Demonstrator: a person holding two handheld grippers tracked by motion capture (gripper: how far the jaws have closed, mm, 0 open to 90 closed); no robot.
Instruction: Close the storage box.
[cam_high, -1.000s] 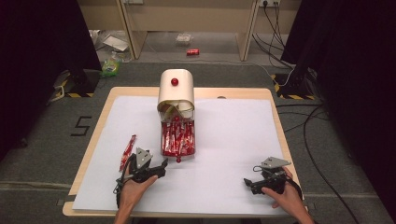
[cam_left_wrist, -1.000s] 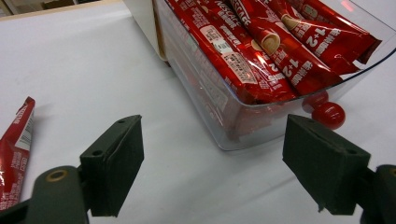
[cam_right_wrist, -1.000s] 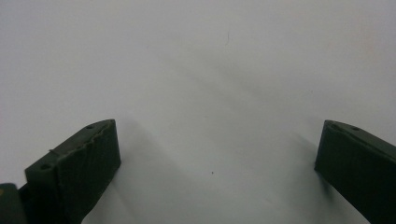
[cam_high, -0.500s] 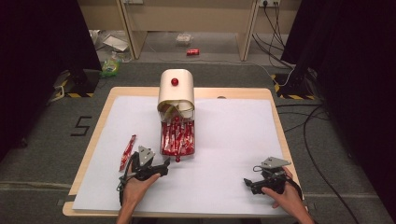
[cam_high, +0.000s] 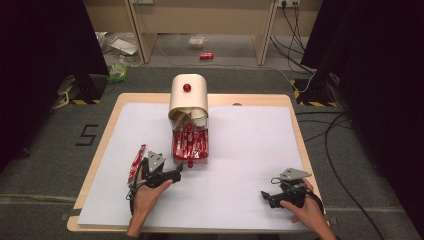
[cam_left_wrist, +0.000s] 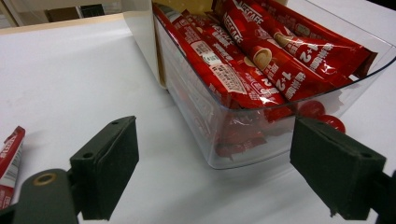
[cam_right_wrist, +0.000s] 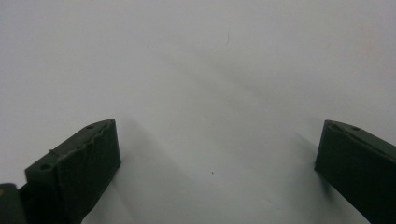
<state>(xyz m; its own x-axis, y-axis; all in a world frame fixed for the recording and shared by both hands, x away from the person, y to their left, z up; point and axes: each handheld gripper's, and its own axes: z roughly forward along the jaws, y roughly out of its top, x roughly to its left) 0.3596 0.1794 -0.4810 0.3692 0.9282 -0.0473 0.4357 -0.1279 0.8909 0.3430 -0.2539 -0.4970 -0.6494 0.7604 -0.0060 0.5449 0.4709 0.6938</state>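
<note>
Red coffee-stick sachets (cam_left_wrist: 261, 60) heaped in clear plastic drawer (cam_left_wrist: 280, 135) at tabletop (cam_high: 250, 150) centre. Nearest: right tongs (cam_high: 266, 196) spread wide, empty, over white sheet. Left tongs (cam_left_wrist: 215, 168) gaping too, holding nothing — just short of drawer front. Loose red sachet (cam_high: 136, 162) beside them. Beyond — cream round-topped dispenser (cam_high: 188, 97).

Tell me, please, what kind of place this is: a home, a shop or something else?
Probably a lab or recording room, not a home. A wooden table covered with white paper stands on grey carpet, cables run over the floor, and yellow-black hazard tape marks it.
</note>
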